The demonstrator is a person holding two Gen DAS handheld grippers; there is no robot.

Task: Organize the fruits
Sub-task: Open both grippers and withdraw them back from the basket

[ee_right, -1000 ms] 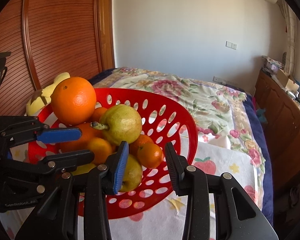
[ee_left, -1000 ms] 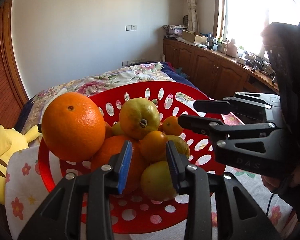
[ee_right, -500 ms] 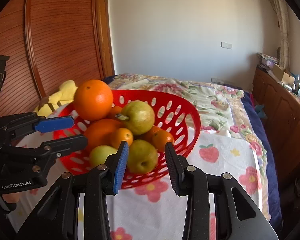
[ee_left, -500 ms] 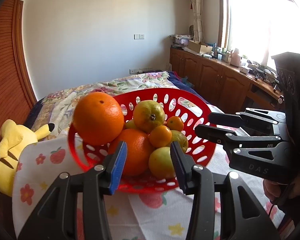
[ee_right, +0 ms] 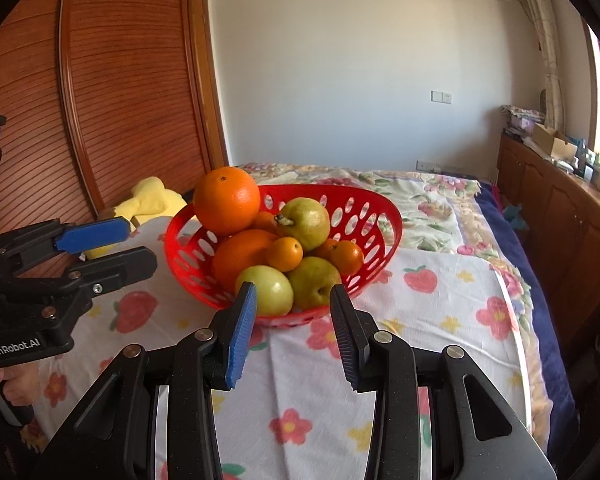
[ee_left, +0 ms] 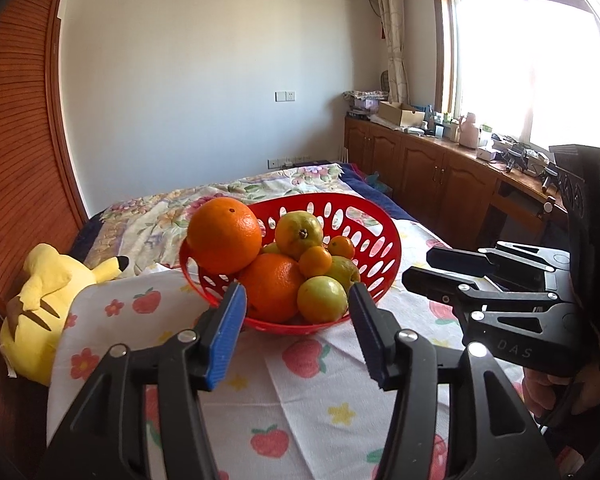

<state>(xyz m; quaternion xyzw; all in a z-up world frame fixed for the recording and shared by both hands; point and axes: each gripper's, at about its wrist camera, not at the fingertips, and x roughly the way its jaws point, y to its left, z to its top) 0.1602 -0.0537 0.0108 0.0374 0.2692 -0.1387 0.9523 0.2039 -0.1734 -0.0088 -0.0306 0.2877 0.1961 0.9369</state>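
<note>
A red perforated basket (ee_left: 380, 216) (ee_right: 380, 208) stands on the bed and is heaped with fruit. A large orange (ee_left: 224, 234) (ee_right: 226, 200) tops the pile at the left, above a second orange, a yellow-green pear (ee_left: 300, 232) (ee_right: 306, 218), small mandarins and a green apple (ee_left: 322, 298) (ee_right: 268, 288). My left gripper (ee_left: 296, 300) hovers in front of the basket, jaws opening, nothing between them. My right gripper (ee_right: 292, 292) hangs just short of the basket's near side with a narrow empty gap between its pads. Neither touches the fruit.
A strawberry-and-flower printed cloth (ee_left: 300, 400) covers the bed under the basket. A yellow plush toy (ee_left: 40, 300) lies at the left by the wooden wardrobe (ee_right: 120, 100). Wooden cabinets (ee_left: 440, 176) with clutter run under the window at the right.
Both grippers have pulled back from the basket and risen a little, so the basket looks smaller and farther. The left jaws have spread wider. The right gap is unchanged.
</note>
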